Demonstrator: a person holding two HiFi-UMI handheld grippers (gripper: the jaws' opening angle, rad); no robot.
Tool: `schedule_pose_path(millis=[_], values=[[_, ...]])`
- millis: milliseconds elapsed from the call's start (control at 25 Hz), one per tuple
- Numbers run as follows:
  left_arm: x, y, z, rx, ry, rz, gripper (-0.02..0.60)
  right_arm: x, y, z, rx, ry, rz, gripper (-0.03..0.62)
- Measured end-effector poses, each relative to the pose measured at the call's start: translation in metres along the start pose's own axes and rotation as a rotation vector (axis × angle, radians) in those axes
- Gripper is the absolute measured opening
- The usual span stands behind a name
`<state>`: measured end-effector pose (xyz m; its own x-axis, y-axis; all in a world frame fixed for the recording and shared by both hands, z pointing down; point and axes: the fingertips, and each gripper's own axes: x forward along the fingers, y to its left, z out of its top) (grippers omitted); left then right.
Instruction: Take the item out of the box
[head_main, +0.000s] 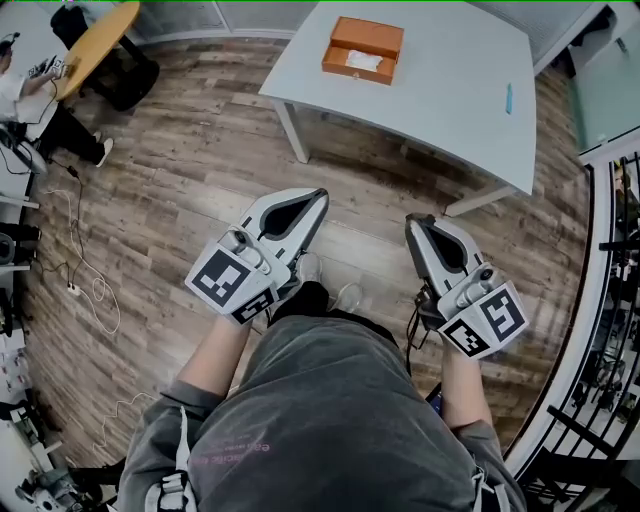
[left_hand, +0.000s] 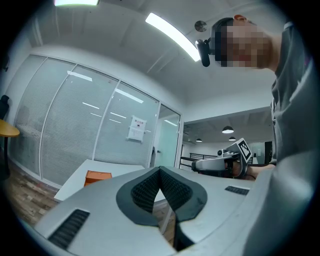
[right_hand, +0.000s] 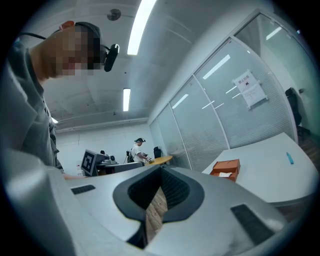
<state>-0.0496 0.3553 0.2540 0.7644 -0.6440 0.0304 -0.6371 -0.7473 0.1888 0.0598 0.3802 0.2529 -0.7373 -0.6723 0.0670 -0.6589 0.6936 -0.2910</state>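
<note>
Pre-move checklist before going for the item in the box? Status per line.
1. Orange box open on the table: ok.
2. White item visible inside: ok.
3. Left tongs empty: ok, shut on nothing.
4. Right tongs empty: ok, shut on nothing.
5. Tongs near the box: not ok, both are held low over the floor, short of the table.
6. What the item is: cannot tell.

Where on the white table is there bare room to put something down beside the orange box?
The table is bare between the orange box and the blue item, and along its near edge. Only the box's far corner is taken.
</note>
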Motion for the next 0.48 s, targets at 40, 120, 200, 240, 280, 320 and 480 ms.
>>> schedule_pose_path(millis=[40, 120, 200, 240, 280, 320, 480], values=[[0.002, 0.001, 0.000, 0.000, 0.000, 0.001, 0.010, 0.001, -0.002, 0.000, 0.001, 0.002, 0.000, 0.005], [0.005, 0.004, -0.002, -0.003, 0.000, 0.002, 0.010, 0.003, -0.007, -0.001, 0.003, 0.005, -0.001, 0.005], [0.009, 0.009, -0.006, -0.009, 0.004, 0.006, 0.011, 0.006, -0.011, -0.003, 0.004, 0.009, 0.000, 0.005], [0.010, 0.012, -0.008, -0.013, 0.005, 0.008, 0.010, 0.008, -0.013, -0.003, 0.004, 0.010, 0.001, 0.005], [0.012, 0.015, -0.009, -0.016, 0.006, 0.009, 0.010, 0.011, -0.015, -0.003, 0.003, 0.012, 0.002, 0.005], [0.014, 0.019, -0.009, -0.018, 0.005, 0.010, 0.009, 0.015, -0.018, -0.002, 0.002, 0.014, 0.002, 0.005], [0.025, 0.033, -0.006, -0.020, -0.002, 0.006, 0.009, 0.029, -0.029, 0.000, -0.001, 0.020, 0.001, 0.005]])
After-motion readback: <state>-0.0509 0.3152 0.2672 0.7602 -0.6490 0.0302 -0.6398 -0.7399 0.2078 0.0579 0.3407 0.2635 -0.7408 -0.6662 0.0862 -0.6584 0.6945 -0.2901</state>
